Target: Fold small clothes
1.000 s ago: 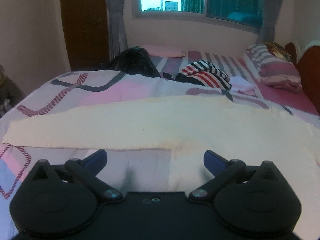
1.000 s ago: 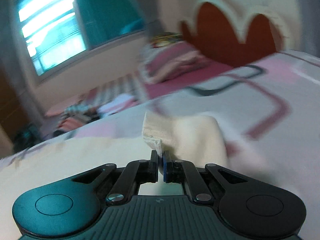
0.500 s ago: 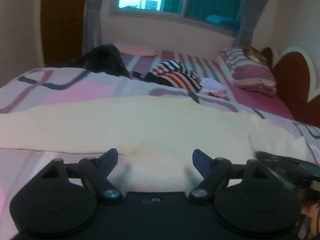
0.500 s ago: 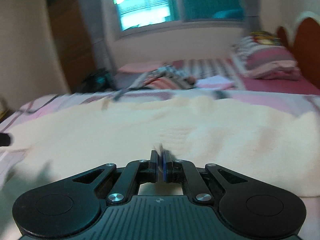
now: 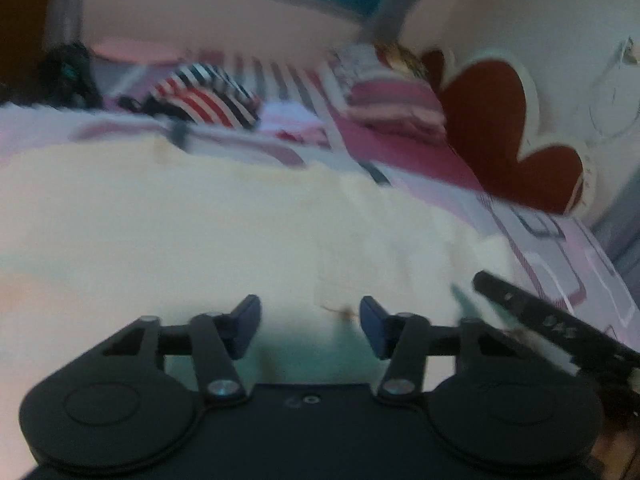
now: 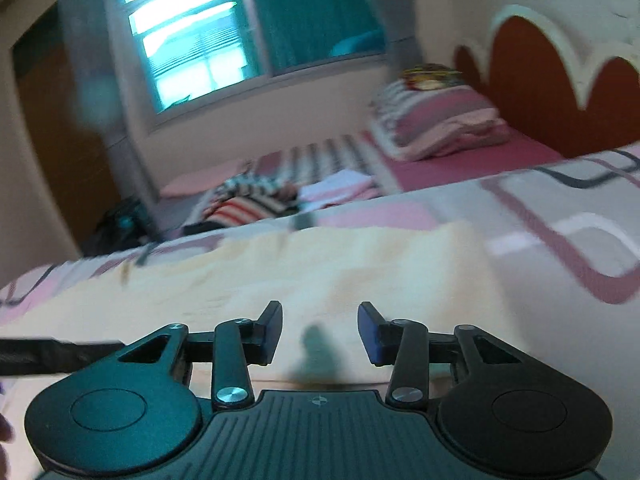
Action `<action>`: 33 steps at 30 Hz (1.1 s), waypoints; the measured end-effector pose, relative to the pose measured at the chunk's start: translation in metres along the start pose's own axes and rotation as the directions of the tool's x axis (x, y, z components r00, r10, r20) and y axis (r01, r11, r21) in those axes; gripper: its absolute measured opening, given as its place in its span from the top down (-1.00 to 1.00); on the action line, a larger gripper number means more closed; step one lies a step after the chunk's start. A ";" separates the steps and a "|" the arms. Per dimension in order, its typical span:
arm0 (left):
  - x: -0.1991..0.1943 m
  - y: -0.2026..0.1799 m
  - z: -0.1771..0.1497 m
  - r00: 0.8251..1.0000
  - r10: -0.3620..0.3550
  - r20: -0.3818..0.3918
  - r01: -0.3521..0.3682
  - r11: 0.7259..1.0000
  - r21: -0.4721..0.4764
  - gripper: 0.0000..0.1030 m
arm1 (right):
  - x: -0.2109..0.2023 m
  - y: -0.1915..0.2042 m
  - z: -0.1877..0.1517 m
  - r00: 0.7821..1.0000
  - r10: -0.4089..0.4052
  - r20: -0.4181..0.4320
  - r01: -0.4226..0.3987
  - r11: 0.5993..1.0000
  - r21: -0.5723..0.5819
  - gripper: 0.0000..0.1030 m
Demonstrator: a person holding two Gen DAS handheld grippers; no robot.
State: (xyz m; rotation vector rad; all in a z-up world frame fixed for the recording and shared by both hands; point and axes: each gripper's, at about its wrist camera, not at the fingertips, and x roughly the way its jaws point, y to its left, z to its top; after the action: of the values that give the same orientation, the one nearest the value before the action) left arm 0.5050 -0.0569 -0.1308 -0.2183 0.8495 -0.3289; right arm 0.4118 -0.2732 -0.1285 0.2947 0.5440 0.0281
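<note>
left tool (image 5: 310, 326) closing, right tool (image 6: 320, 330) opening, over cream garment (image 5: 200, 232)

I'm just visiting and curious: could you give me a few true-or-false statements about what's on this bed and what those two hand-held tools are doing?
1. A cream cloth lies spread on the bed. True.
2. The right tool is clamped on the cloth. False: its jaws are opening, nothing between them.
3. A striped garment lies farther back. True.
4. The left tool carries a sock. False: it is closing, but empty.
5. The headboard is blue. False: dark red, pale-edged.
</note>
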 end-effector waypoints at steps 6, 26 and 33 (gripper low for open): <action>0.037 -0.016 0.002 0.999 -0.020 -0.030 0.019 0.999 -0.026 0.77 | -0.014 -0.032 0.003 0.996 -0.084 0.009 0.083 0.993 0.088 0.18; -0.077 0.099 0.011 0.966 0.213 0.145 -0.207 0.977 -0.051 0.92 | -0.028 -0.008 0.003 0.996 -0.086 -0.002 0.086 0.988 0.128 0.18; -0.088 0.121 0.004 0.962 0.229 0.145 -0.220 0.972 -0.079 0.92 | -0.026 0.003 0.001 0.998 -0.062 -0.011 0.063 0.989 0.134 0.71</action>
State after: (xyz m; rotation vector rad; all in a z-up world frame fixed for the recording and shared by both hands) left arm 0.4776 0.0880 -0.1057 -0.2004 0.7246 -0.0713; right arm 0.3901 -0.2730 -0.1134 0.4091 0.5630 -0.0682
